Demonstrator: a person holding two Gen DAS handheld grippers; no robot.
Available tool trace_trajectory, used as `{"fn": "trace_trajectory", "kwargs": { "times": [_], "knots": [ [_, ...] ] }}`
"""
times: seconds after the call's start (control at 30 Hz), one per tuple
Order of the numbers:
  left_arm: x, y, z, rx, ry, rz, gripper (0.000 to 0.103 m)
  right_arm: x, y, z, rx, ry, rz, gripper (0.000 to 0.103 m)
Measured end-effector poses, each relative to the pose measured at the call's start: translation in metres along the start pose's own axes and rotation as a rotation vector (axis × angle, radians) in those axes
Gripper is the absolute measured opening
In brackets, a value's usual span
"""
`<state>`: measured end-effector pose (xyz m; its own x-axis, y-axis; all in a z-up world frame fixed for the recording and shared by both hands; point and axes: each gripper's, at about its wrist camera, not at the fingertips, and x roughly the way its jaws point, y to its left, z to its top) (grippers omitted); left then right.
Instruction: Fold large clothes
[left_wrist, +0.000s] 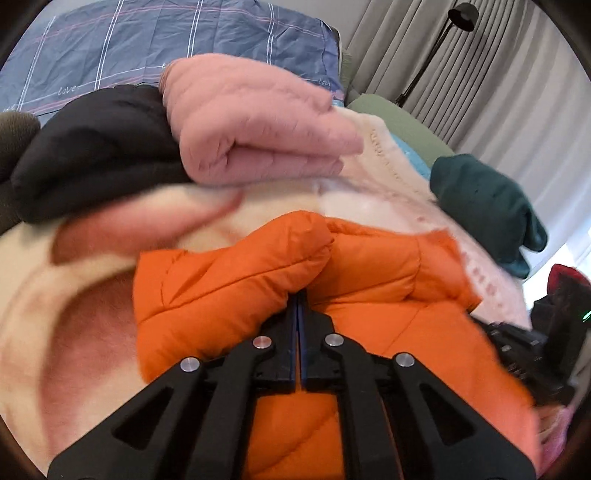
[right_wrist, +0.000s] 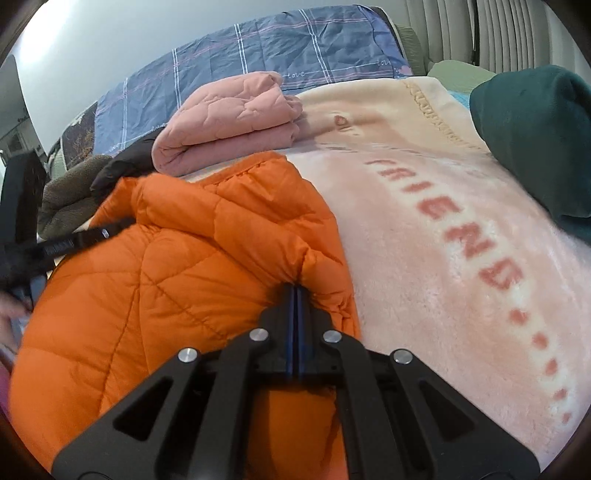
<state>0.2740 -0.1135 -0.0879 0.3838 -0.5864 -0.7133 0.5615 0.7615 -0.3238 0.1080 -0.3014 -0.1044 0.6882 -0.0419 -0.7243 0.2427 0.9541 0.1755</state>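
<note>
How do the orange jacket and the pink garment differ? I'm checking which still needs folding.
The orange jacket lies loose and bunched near the cameras; the pink garment sits farther back as a neat folded stack. The left gripper and right gripper are each shut on the orange jacket; nothing touches the pink garment. Both are quilted and rest on the cream blanket.

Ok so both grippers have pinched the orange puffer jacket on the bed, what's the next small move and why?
Probably lift both pinches a little and draw them apart. The left gripper and right gripper are each shut on a fold of the orange jacket, which lies bunched and puffy on the pink blanket. Spreading it flat first would likely give a clean fold line.
</note>
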Motion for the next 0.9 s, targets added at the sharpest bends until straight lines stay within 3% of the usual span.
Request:
{"fn": "trace_trajectory", "kwargs": {
  "times": [0.17,0.3,0.5,0.57,0.63,0.67,0.73,0.83,0.9],
  "knots": [
    [0.0,0.0,-0.003,-0.003,-0.002,-0.003,0.005,0.0,0.003,0.0,-0.018,-0.002,-0.017,0.0],
    [-0.025,-0.007,0.0,0.028,-0.02,0.024,0.004,-0.003,0.007,-0.004,-0.047,-0.024,-0.043,0.0],
    [-0.068,0.005,0.026,-0.039,-0.133,-0.043,0.007,-0.003,0.007,-0.003,-0.051,-0.034,-0.052,0.0],
    [-0.056,0.011,0.034,-0.041,-0.101,-0.012,0.007,-0.003,0.007,-0.003,-0.049,-0.036,-0.05,0.0],
    [-0.019,0.019,0.032,-0.013,0.006,0.112,0.004,-0.003,0.006,-0.003,-0.043,-0.038,-0.043,0.0],
    [-0.002,0.024,0.027,-0.016,0.042,0.112,0.004,-0.002,0.006,-0.002,-0.034,-0.038,-0.038,0.0],
    [0.01,0.025,0.017,-0.029,0.024,0.135,0.005,-0.001,0.005,-0.001,-0.027,-0.038,-0.036,0.0],
    [0.011,0.013,0.013,0.03,0.007,0.214,0.005,0.0,0.004,-0.001,-0.026,-0.036,-0.033,0.0],
    [0.008,0.014,0.014,0.039,0.016,0.214,0.004,-0.001,0.004,-0.002,-0.03,-0.04,-0.032,0.0]
  ]
}}
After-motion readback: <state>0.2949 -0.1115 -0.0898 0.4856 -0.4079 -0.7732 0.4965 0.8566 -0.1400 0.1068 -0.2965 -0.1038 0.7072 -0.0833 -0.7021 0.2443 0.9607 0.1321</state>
